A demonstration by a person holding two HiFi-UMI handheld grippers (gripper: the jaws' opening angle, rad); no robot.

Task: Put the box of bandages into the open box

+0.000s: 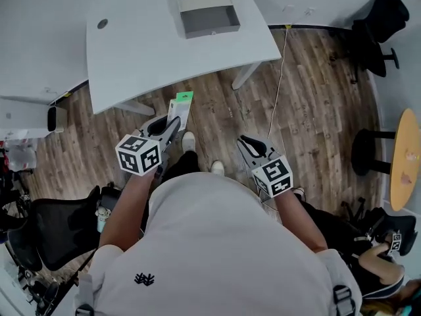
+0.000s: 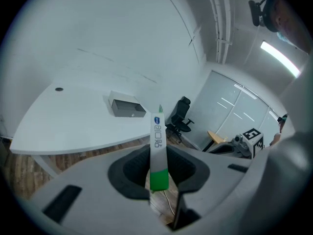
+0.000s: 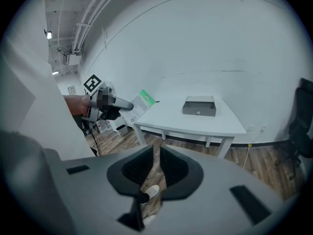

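Note:
A flat white bandage box [image 1: 179, 110] with a green end is clamped edge-on in my left gripper [image 1: 172, 125], held over the wooden floor in front of the table. In the left gripper view the bandage box [image 2: 158, 151] stands upright between the jaws of the left gripper [image 2: 159, 177]. The open grey box [image 1: 210, 24] lies on the far part of the white table [image 1: 131, 51], well ahead of both grippers. My right gripper [image 1: 248, 142] hangs to the right, shut and holding nothing. From the right gripper [image 3: 157, 160] I see the bandage box [image 3: 139, 103] and the open box [image 3: 199, 106].
Black office chairs stand at the back right [image 1: 378, 25] and lower left [image 1: 52, 232]. A round wooden table [image 1: 406, 157] and a black stool [image 1: 368, 151] are on the right. A cable [image 1: 279, 84] runs across the floor. Another person's hand [image 1: 378, 255] shows at the lower right.

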